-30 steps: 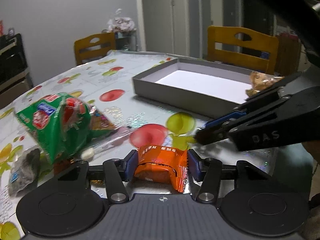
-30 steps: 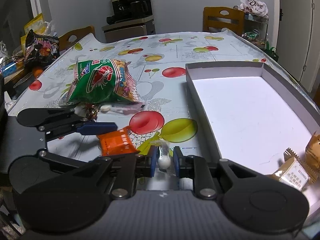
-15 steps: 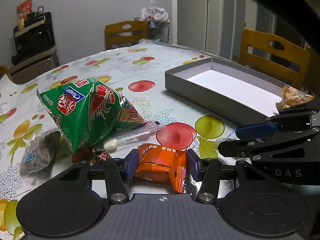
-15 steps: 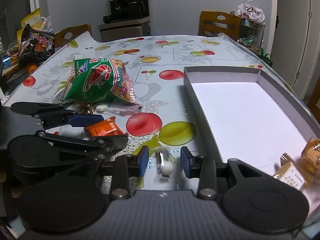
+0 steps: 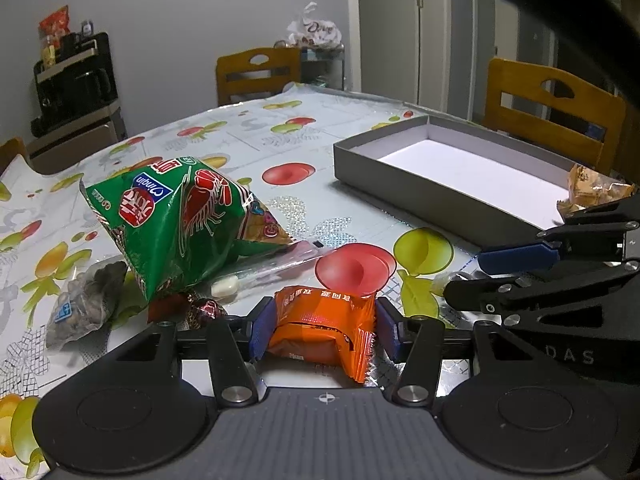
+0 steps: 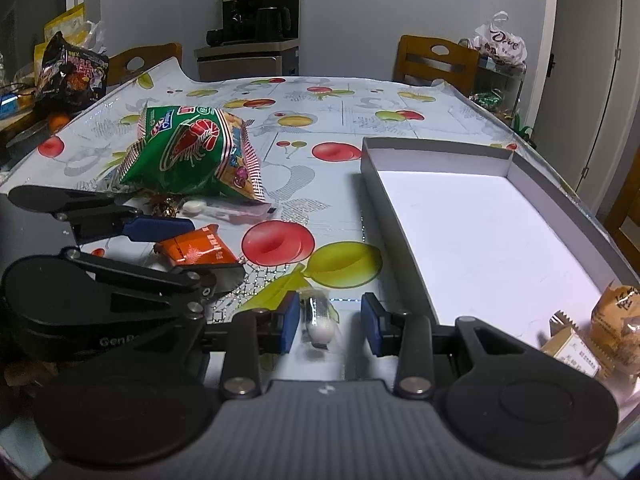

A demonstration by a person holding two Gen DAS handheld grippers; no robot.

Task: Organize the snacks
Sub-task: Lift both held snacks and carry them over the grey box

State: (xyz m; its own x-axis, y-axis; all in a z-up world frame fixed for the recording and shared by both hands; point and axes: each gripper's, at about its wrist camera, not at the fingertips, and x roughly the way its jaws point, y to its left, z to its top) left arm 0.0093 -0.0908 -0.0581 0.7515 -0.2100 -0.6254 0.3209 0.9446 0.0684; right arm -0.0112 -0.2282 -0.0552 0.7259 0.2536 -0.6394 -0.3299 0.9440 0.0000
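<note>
Here the left gripper (image 5: 323,330) is clamped on an orange snack packet (image 5: 324,328), its blue pads pressing the wrapper from both sides, low over the near part of the desk (image 5: 248,136). The right gripper (image 6: 330,322) stands apart: its jaws have just been opening, and a small clear-wrapped white candy (image 6: 318,320) lies on the desk between them, close against the left pad and clear of the right one.

Just left of the orange packet, in the left wrist view, sit a dark red foil sweet (image 5: 206,310) and a white candy in a long clear sleeve (image 5: 256,274). Behind them a green shrimp-chip bag (image 5: 180,220) leans tilted on the fruit-patterned cloth, and a clear bag of dark pieces (image 5: 86,300) lies at the far left.

To the right is a shallow grey box (image 6: 436,146) with a white floor. In its near right corner, seen from the right wrist, lie a tan wrapped pastry (image 6: 618,320) and a beige cracker pack (image 6: 576,350), touching each other. The rest of the box floor is bare.

Wooden chairs (image 5: 552,108) stand beyond the far edge of the desk.
</note>
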